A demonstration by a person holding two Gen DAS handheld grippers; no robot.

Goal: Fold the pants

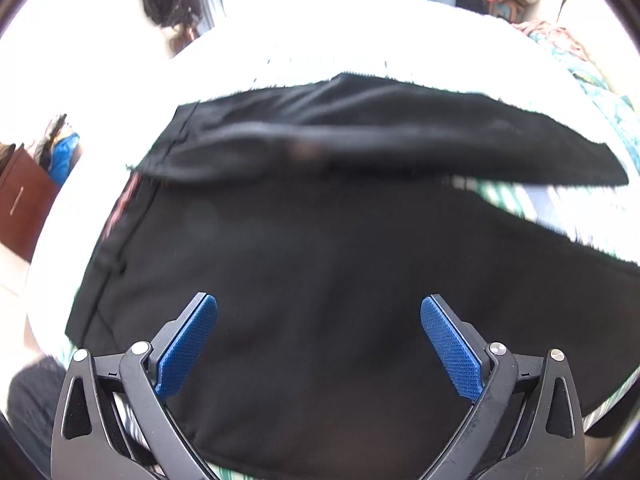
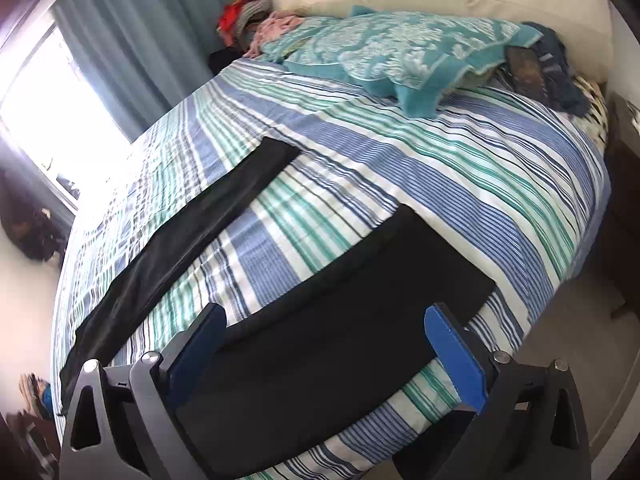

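Black pants (image 1: pixel 312 272) lie spread on a striped bed. In the left wrist view the waistband (image 1: pixel 120 240) is at the left and a fold of cloth (image 1: pixel 360 136) lies across the far side. My left gripper (image 1: pixel 319 312) is open just above the pants' near part, holding nothing. In the right wrist view both pant legs show: one leg (image 2: pixel 192 240) runs away to the left, the other leg (image 2: pixel 360 312) lies under my right gripper (image 2: pixel 325 322), which is open and empty above it.
The bed has a blue, green and white striped cover (image 2: pixel 440 184). A teal patterned pillow (image 2: pixel 400 52) and dark items (image 2: pixel 532 68) lie at its head. Clothes are piled (image 2: pixel 244 12) by the curtain. The bed's edge and floor (image 2: pixel 592 360) are at the right.
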